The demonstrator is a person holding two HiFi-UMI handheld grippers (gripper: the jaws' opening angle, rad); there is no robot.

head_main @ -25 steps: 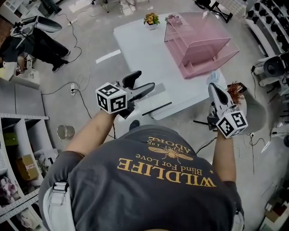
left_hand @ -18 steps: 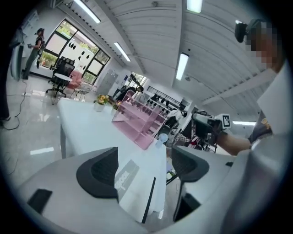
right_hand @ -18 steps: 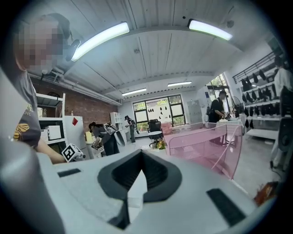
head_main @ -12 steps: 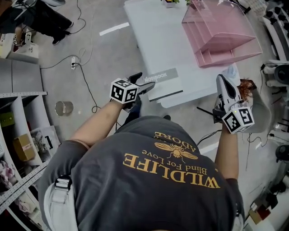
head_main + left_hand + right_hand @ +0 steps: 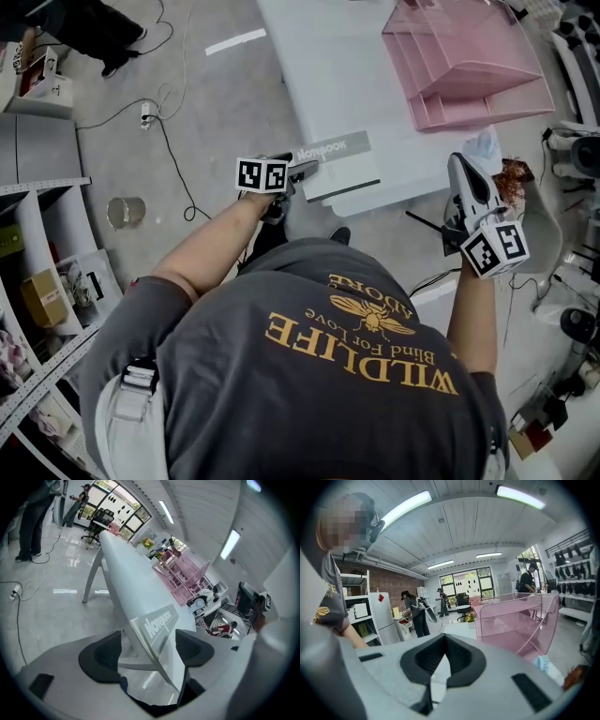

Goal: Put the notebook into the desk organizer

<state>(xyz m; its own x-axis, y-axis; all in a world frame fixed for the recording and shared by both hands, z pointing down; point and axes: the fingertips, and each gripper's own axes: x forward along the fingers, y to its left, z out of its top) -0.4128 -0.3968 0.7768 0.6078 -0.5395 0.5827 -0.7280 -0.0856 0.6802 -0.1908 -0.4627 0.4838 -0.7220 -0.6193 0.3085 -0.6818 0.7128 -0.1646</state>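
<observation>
Dropping L gripper (image 5: 305, 169) from above table's (image 5: 347, 75) near-left corner down to notebook's (image 5: 339, 165) left end, rolling it flatter. Wide-apart jaws now straddling notebook's edge, pads not touching it. Easing R gripper (image 5: 457, 163) slightly lower at near-right table edge. Notebook's cover lettering coming into view.

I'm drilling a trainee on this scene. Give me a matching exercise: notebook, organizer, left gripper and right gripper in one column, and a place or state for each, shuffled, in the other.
Things:
1. notebook
2. organizer
3. left gripper
4. right gripper

Places or states:
A. jaws together, nothing between them
B. pink, at the far right of the table
C. grey, flat at the table's near edge
D. jaws apart, the notebook's edge between them

Pairs: 1-C; 2-B; 3-D; 4-A
</observation>
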